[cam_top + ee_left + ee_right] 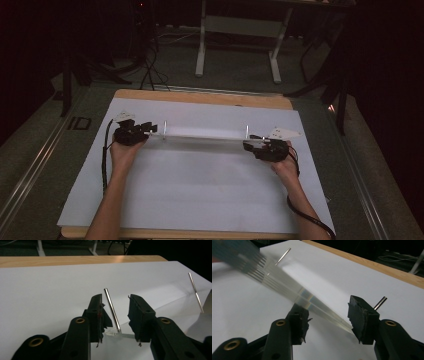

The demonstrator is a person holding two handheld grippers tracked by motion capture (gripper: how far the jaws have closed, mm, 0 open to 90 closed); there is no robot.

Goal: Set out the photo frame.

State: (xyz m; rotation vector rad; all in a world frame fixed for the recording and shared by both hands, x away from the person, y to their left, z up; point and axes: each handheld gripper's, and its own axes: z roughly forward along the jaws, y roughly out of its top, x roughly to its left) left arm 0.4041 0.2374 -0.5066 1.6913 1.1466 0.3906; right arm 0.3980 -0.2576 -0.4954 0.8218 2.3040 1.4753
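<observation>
Acrylic strip [205, 134] w/ two metal pins [165, 128] spans mid white sheet [200, 190], clear of edges. Left gripper [148, 128] jaws apart around pin, no contact. Right gripper [248, 145] wide open astride strip end; contact unclear.

So a long clear acrylic strip [205, 134] runs from 9 to 3 o'clock across the white sheet [200, 190] on the wooden table [200, 96]. One thin metal pin [165, 128] stands on its 9 o'clock end, another metal pin [247, 131] toward 3.
</observation>
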